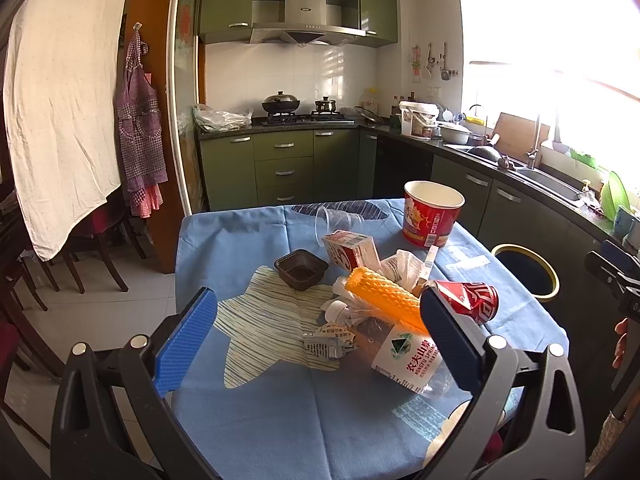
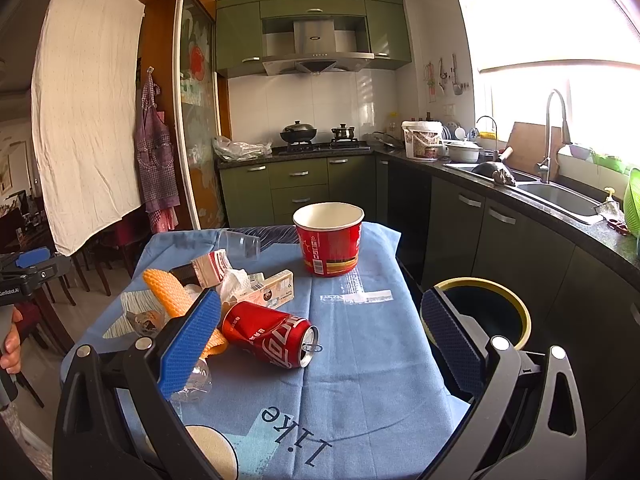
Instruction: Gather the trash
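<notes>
Red can (image 2: 269, 337) nr tablecloth (image 2: 360, 380) edge, bin (image 2: 486, 314) beside.

Daylight pours in from the window (image 1: 560, 40) on my right, blown out to pure white in both views. The tablecloth (image 2: 360, 360) is evenly lit with soft shadows under the litter. Fisheye bending curves the cabinets (image 2: 312, 28) and darkens the corners. Focus is sharp throughout.

Sunlit kitchen: green cabinets (image 1: 284, 160), steel range hood (image 2: 318, 50), bright window (image 2: 560, 40).
</notes>
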### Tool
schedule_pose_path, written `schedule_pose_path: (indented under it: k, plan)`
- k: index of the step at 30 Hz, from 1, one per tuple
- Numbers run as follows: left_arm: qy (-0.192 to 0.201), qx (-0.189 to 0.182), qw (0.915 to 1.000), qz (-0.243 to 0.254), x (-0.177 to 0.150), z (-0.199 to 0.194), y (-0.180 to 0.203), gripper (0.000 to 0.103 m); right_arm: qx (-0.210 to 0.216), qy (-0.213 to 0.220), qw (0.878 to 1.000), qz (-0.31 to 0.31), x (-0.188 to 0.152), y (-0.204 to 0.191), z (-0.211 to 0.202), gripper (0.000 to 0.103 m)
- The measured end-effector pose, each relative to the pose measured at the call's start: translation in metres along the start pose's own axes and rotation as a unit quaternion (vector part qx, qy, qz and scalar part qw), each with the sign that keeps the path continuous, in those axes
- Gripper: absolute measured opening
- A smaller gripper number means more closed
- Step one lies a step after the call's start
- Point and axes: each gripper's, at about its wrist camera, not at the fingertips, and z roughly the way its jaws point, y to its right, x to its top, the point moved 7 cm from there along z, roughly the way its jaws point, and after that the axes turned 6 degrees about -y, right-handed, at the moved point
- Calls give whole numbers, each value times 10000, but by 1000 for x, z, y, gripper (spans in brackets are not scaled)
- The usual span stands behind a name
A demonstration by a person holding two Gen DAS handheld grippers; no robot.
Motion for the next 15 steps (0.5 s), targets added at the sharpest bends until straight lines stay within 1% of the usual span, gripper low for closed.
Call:
schedule_pose_path:
  k: [5, 6, 15]
  plan:
    - [-13, -13, 10000, 14, -5, -1, 7, 97, 4, 2, 10000, 3, -5, -1, 2, 99]
    - [-25, -31, 10000, 5, -1, -1, -1, 97, 2, -6, 10000, 4, -5, 0, 2, 99]
    - [-60, -51, 10000, 15, -4, -3, 0, 97, 6, -19, 10000, 10, -4, 1, 3, 99]
